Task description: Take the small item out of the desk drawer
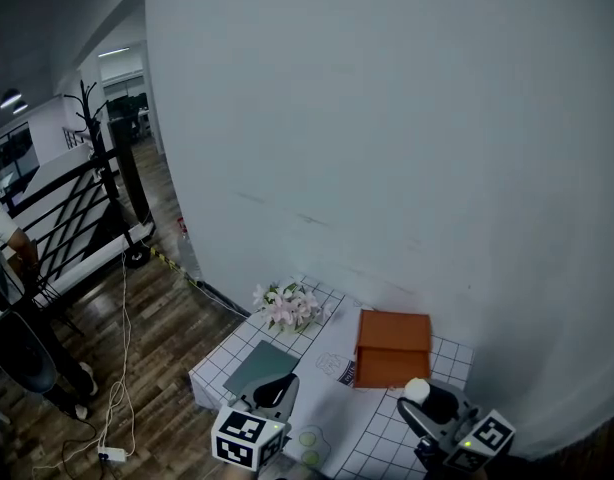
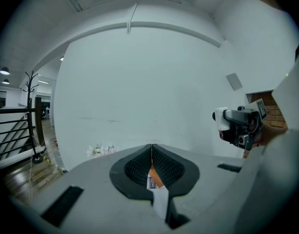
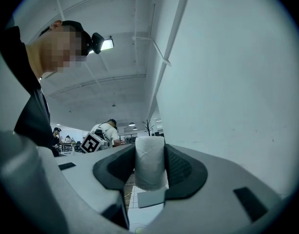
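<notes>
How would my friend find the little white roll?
Find the checked table against the big white wall, then the orange box on it. Close by the box, the right gripper clamps a small white roll: the only plain white cylinder, unlike the pink flowers or flat grey pad.

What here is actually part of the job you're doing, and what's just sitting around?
Part of the job:
orange box, apparently the desk drawer
small white roll, clamped in the right gripper
left gripper, shut and empty

Just lying about:
flowers
grey pad
checked table cover
</notes>
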